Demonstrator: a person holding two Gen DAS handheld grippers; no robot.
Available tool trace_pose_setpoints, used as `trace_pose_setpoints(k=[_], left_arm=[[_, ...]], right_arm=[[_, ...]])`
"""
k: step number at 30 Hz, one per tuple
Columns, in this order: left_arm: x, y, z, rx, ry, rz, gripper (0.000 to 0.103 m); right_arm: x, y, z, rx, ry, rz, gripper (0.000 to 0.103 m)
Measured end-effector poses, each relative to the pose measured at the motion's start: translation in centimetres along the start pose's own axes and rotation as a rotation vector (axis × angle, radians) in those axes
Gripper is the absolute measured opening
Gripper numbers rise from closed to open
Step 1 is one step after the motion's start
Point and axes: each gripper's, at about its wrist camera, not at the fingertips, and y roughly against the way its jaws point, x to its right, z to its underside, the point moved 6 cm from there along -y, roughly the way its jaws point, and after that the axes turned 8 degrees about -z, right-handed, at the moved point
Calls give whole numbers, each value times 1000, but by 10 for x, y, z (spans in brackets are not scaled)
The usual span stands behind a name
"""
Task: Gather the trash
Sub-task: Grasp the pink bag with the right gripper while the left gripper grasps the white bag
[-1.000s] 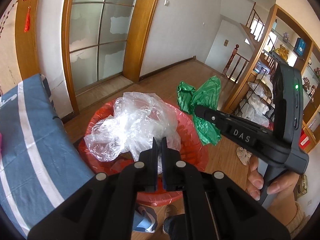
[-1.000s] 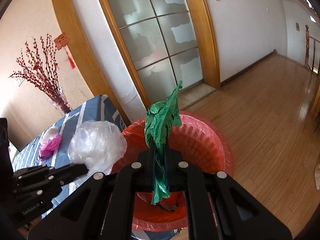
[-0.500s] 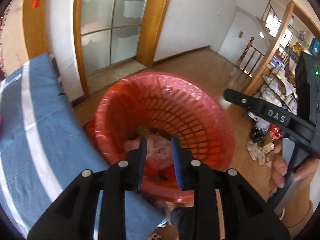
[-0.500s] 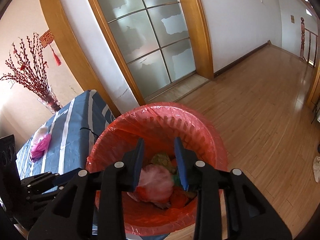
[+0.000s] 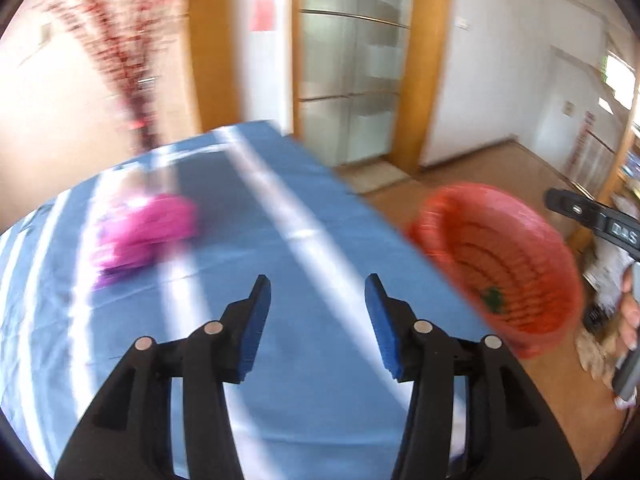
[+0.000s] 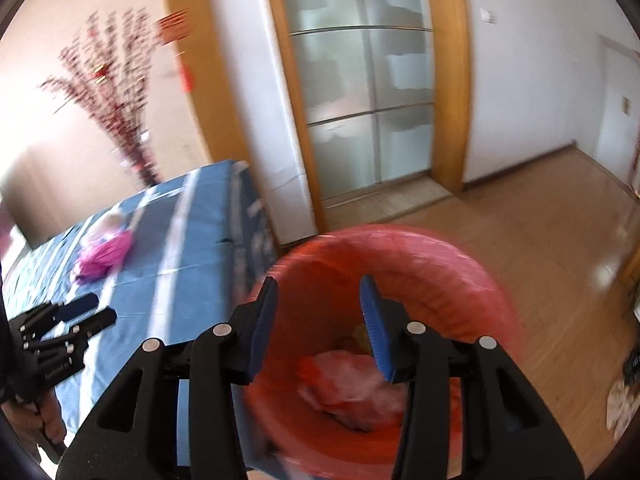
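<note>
Only the right wrist view looks down into the red bin (image 6: pixel 400 264), showing crumpled plastic inside beneath the right gripper (image 6: pixel 318 320), jaws wide and empty. Left of the bin, the left gripper (image 5: pixel 316 322), jaws also wide, hangs over the blue tablecloth (image 5: pixel 320 400) facing a blurred pink bag (image 5: pixel 148 232).

A blue cloth with white stripes (image 5: pixel 320 360) covers the worktop, behind it stand blurred red-blossomed branches (image 6: pixel 116 92) against a pale wall, a frosted glass door (image 6: pixel 360 92) in a wooden frame sits beside them, and a wooden floor (image 6: pixel 560 240) stretches to the right.
</note>
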Motion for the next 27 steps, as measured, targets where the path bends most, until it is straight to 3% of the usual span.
trace_pose_setpoints(k=[10, 14, 21, 27], left_arm=[[-179, 15, 9, 26, 223, -264, 59], [-236, 18, 16, 28, 290, -342, 60], [-294, 18, 27, 25, 385, -391, 61], [-309, 13, 35, 12, 423, -382, 61]], right_arm=[[-156, -81, -4, -100, 115, -235, 44], [-216, -120, -2, -137, 123, -292, 55], [-282, -183, 4, -185, 69, -266, 67], [-292, -213, 19, -242, 40, -202, 70]])
